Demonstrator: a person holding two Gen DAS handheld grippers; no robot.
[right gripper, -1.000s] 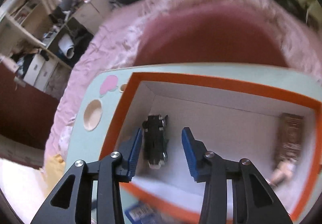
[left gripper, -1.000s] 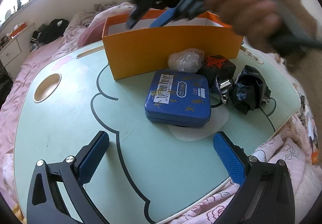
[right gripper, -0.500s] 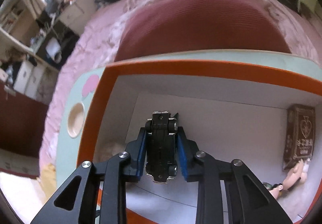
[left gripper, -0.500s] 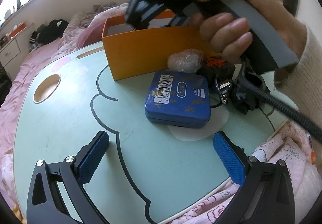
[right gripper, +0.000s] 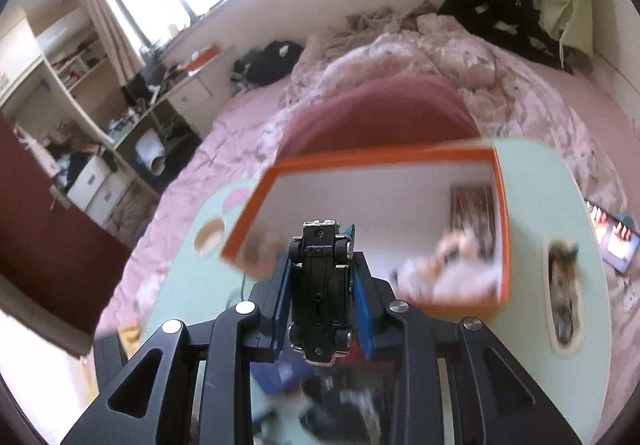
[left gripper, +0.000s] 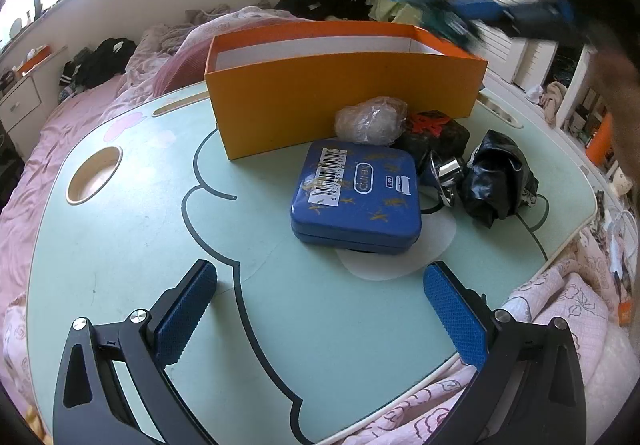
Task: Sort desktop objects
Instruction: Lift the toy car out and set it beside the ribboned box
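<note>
Toy car lifted out of the box

The left gripper [left gripper: 320,309] hangs released over the table [left gripper: 120,245], the blue tin [left gripper: 356,197] beyond its fingers. The right gripper [right gripper: 322,285], a second ago open inside the orange box [right gripper: 500,229], now clamps the upside-down toy car [right gripper: 320,285] above it; judged headed elsewhere for sorting.

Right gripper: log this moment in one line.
right gripper: shut on toy car | above orange box | left gripper: open, empty

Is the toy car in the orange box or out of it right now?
Out. The right gripper is shut on the toy car, belly up, lifted clear of the orange box.
</note>
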